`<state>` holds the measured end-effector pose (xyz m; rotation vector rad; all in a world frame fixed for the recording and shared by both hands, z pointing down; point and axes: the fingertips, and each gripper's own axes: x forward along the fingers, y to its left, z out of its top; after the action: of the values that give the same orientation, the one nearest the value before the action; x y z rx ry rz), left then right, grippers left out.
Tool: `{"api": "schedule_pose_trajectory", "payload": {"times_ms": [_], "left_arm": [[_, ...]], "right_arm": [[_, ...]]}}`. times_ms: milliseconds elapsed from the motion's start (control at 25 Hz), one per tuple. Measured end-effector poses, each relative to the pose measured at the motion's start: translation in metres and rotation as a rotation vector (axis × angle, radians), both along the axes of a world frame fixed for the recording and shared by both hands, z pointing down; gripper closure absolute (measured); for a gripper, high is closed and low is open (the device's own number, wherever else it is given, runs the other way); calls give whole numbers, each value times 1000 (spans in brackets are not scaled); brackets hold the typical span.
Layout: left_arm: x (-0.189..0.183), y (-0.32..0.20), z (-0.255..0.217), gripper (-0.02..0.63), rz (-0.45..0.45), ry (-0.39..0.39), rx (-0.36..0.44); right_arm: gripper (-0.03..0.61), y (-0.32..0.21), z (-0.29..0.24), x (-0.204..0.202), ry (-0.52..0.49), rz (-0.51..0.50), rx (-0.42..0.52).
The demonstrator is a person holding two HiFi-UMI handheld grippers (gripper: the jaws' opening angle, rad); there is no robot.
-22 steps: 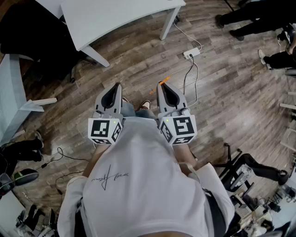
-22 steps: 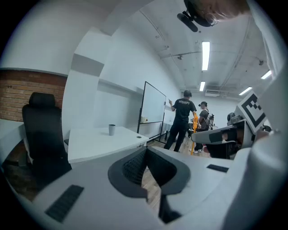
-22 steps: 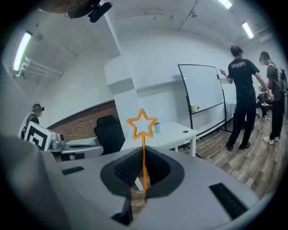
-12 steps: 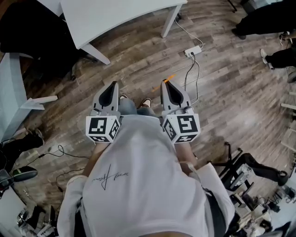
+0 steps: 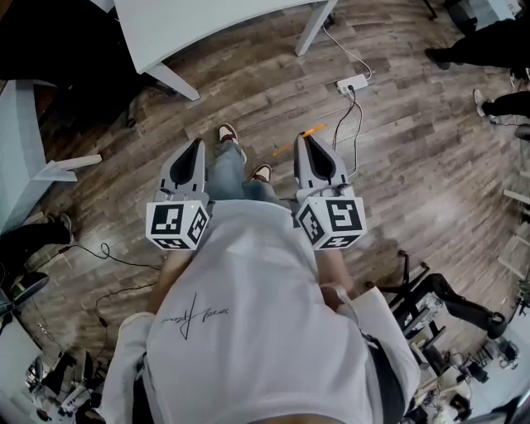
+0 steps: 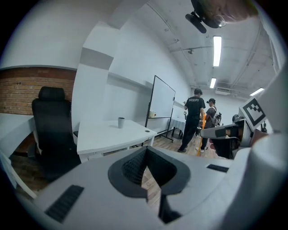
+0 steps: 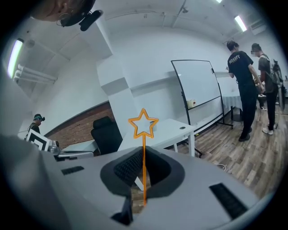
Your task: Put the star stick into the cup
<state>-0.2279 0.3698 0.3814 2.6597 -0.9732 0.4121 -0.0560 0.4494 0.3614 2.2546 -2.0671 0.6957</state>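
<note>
Head view: the left gripper [image 5: 195,146] and right gripper [image 5: 305,141] are held side by side above the wooden floor [image 5: 414,166], short of the white tabletop [image 5: 207,25]; an orange tip of the star stick [image 5: 315,130] juts past the right gripper; left gripper view: its jaws are together with nothing between them; the grey cup [image 6: 121,122] stands upright on the tabletop, well ahead; right gripper view: the jaws are clamped on the star stick's thin orange shaft, which stands upright and carries a hollow five-pointed star outline on top.
</note>
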Motion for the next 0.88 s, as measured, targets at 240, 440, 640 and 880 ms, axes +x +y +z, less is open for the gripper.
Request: {"api": "schedule_pose_trajectory", "payload": {"times_ms": [240,440,640,880], "left_arm": [[8,-22,5,606,-9,14,-23],[26,-47,7,606,12,26,-42],[39,-74,7,606,22,26,-52],[49,-112,1,606,21,34,-53]], "right_arm": [[565,-21,-2,2,23,-19,-10],[565,-47,-5,7,30,-54,-26],[563,-75,-8,13,21,-70,-21],[563,-117,-12,16,37,-112,-21]]}}
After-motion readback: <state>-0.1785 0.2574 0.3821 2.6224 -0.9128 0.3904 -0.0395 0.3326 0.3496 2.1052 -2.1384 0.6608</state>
